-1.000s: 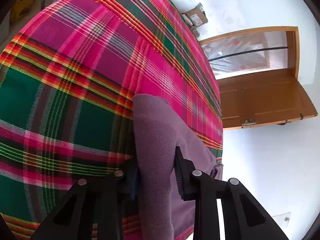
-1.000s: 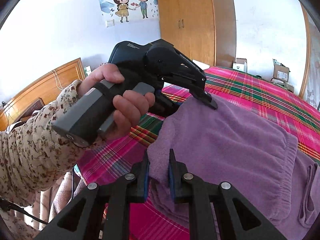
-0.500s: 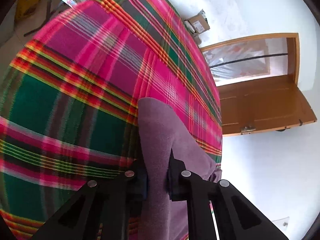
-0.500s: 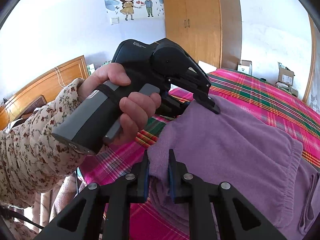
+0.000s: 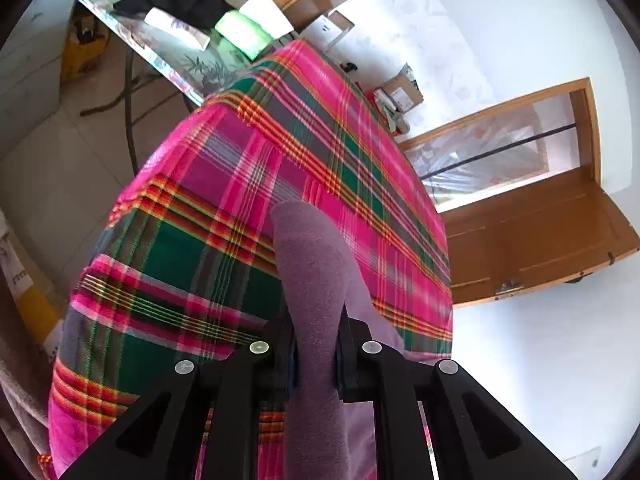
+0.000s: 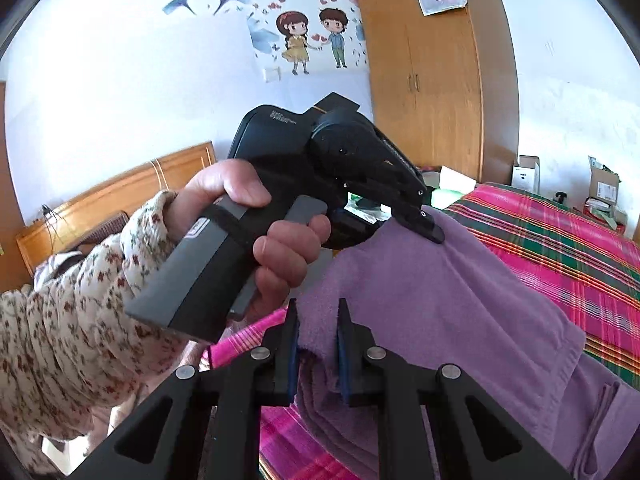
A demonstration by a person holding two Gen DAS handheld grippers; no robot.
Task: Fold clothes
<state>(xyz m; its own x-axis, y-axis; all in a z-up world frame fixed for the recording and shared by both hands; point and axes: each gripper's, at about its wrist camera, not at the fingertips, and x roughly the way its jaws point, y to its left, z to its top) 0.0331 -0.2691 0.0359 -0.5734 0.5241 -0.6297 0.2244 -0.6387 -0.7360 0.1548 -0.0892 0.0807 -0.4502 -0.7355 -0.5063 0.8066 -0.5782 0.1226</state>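
Note:
A purple fleece garment [image 6: 452,312] with an elastic waistband lies on a bed covered by a pink, green and orange plaid sheet [image 5: 224,216]. My left gripper [image 5: 316,344] is shut on a fold of the same purple garment [image 5: 312,264], which rises between its fingers. In the right wrist view that left gripper [image 6: 428,228] is held by a hand [image 6: 256,232] in a floral sleeve and pinches the garment's far corner. My right gripper [image 6: 318,340] is shut on the near corner of the cloth, lifted off the bed.
A cluttered table [image 5: 180,44] with green packets stands beyond the bed's end. A wooden door [image 5: 532,240] stands open at the right. A wooden wardrobe [image 6: 432,64] and a headboard [image 6: 120,200] stand against the wall. Cardboard boxes [image 6: 600,188] sit on the floor.
The left gripper closed on the purple fold and rose away from the bed, bringing the table and floor into view. The right gripper stayed shut on its corner and lifted slightly.

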